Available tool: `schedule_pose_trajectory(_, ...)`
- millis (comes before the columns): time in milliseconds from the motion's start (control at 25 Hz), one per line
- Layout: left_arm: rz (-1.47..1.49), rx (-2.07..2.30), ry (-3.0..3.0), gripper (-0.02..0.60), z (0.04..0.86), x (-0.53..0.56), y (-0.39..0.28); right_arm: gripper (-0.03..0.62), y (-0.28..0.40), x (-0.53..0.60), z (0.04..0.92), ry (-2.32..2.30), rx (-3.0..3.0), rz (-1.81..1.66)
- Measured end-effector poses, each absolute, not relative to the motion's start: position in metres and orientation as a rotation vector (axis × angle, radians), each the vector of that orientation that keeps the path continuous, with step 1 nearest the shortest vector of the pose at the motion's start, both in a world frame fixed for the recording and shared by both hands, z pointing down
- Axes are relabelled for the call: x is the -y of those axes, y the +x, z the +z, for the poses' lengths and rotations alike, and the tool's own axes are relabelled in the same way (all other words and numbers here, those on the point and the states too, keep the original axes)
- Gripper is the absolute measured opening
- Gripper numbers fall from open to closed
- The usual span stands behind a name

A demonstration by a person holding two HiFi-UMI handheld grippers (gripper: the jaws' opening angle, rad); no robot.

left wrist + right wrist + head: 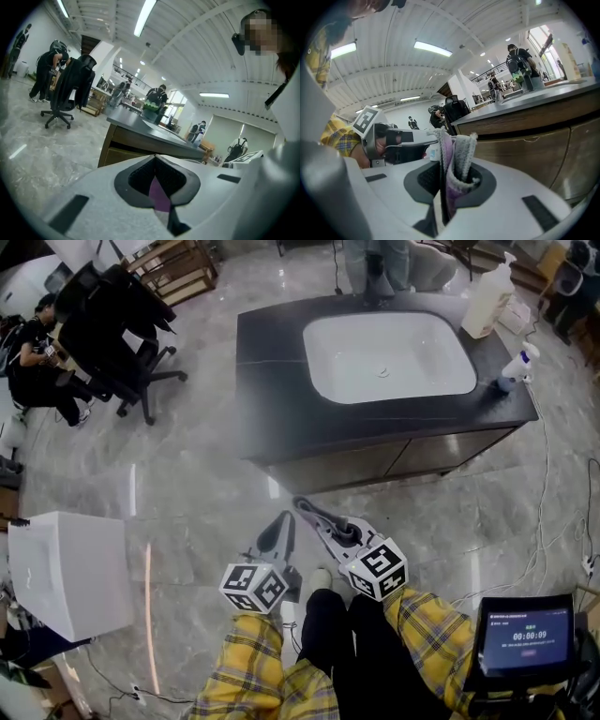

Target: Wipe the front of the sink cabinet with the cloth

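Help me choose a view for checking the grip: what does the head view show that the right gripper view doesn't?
Only the head view: the white sink basin, the pump bottle and spray bottle on the countertop, and a tablet beside the person's legs. Only the right gripper view plainly shows the cloth clamped between the right hand-held gripper's jaws, plus ceiling lights. Both: the cabinet front and the left hand-held gripper.

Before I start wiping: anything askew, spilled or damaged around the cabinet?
Nothing serious. The cabinet front looks closed and intact, with no spill. The spray bottle stands close to the right front corner of the counter. The right gripper is shut on the cloth.
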State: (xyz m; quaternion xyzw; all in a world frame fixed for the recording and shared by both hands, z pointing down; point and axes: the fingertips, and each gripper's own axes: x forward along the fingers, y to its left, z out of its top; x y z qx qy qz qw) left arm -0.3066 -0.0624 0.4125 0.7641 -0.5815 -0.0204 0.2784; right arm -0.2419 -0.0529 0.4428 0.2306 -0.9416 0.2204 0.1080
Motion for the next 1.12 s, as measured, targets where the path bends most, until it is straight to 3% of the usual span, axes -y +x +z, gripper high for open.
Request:
schedule_pose_trajectory(400, -0.018, 1.521, 2.104, 0.006, 0.439, 0.083, -0.359, 0.043, -0.287, 0.072, 0.467, 0.810, 2.736, 0.617)
schedule_pose_trajectory(1120, -0.024, 1.498, 2.151, 0.006, 0.468, 0.122, -0.390, 0.043, -0.334, 0.116, 0.509, 0.859, 2.690, 0.506)
